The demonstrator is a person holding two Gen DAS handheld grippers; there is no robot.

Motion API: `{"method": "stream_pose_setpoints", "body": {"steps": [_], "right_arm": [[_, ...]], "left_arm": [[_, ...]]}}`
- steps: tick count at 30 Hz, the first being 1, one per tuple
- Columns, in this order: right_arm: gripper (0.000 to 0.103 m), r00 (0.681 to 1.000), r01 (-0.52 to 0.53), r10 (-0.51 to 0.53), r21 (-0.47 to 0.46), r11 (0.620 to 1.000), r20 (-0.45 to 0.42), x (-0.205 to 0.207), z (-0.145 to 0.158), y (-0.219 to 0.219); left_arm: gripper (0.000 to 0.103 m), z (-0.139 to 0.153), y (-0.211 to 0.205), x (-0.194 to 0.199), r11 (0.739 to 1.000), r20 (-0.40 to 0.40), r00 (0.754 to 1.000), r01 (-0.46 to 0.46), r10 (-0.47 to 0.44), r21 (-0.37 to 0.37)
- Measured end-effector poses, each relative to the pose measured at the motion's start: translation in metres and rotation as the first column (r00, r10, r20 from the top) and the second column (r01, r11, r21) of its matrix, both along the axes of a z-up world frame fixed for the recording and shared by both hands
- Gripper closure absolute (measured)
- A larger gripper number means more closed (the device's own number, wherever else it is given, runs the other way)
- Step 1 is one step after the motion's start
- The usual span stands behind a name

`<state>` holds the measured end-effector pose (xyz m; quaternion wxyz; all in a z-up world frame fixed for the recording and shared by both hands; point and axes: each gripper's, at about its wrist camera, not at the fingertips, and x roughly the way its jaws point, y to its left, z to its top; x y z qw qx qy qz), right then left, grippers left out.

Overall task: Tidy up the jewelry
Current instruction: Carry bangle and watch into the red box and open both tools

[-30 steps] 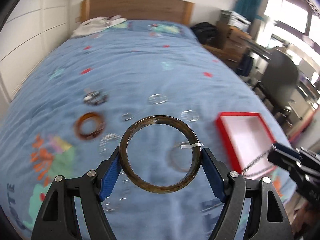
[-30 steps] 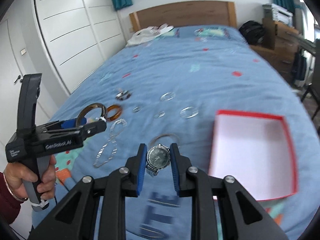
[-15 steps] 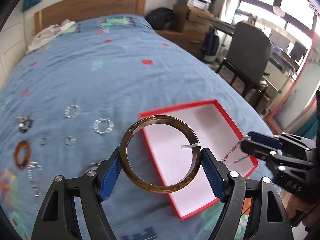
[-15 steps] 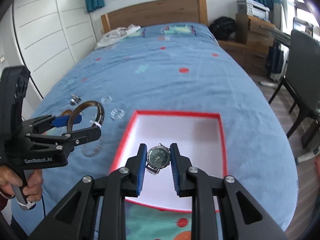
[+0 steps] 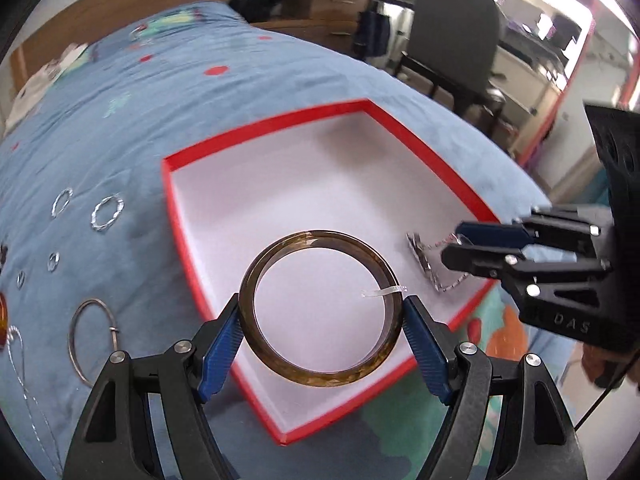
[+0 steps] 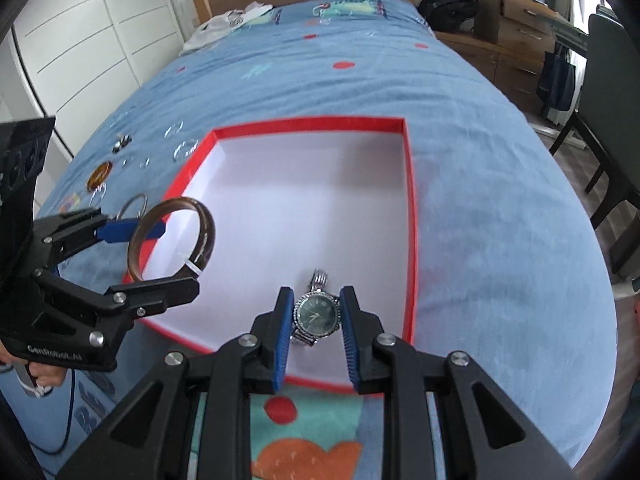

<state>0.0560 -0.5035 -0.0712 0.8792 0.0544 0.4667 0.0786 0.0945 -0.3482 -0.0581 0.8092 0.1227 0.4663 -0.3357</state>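
Observation:
My left gripper point(image 5: 321, 312) is shut on a dark olive-brown bangle point(image 5: 276, 352) and holds it above the near left part of a shallow red box with a white floor point(image 5: 320, 168). It also shows in the right wrist view point(image 6: 160, 252), with the bangle point(image 6: 204, 236) over the box's left rim. My right gripper point(image 6: 313, 316) is shut on a silver wristwatch with a dark dial point(image 6: 317, 314), its band touching the box floor point(image 6: 304, 208) near the front edge. In the left wrist view the right gripper point(image 5: 454, 246) holds the watch band point(image 5: 424, 264).
The box lies on a blue bedspread point(image 6: 500, 200). Several rings and bracelets lie left of the box: silver rings point(image 5: 106, 214), a thin hoop point(image 5: 90, 338), an amber bangle point(image 6: 100, 174). A chair point(image 5: 452, 36) and drawers stand right of the bed.
Both grippers have moved right from the scattered jewelry to over the red box and lowered toward it. The watch band now reaches the box floor. Both grips are unchanged.

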Motion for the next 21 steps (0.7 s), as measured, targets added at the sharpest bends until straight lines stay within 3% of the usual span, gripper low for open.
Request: {"method": "stream_pose_setpoints", "body": {"steps": [7, 11, 21], "right_arm": [[0.080, 0.997, -0.046, 0.045, -0.020, 0.999, -0.060, 0.002, -0.012, 0.001], [0.080, 0.990, -0.092, 0.088, -0.031, 0.995, -0.107, 0.009, -0.019, 0.004], [0.080, 0.980, -0.130, 0.122, -0.039, 0.991, -0.156, 0.015, -0.023, 0.009]], "left_arm": [[0.027, -0.020, -0.009, 0.006, 0.999, -0.051, 0.999, 0.022, -0.020, 0.040], [0.027, -0.028, -0.013, 0.007, 0.996, -0.042, 0.999, 0.031, -0.028, 0.084], [0.026, -0.029, -0.016, 0.007, 0.994, -0.030, 0.999, 0.039, -0.036, 0.098]]}}
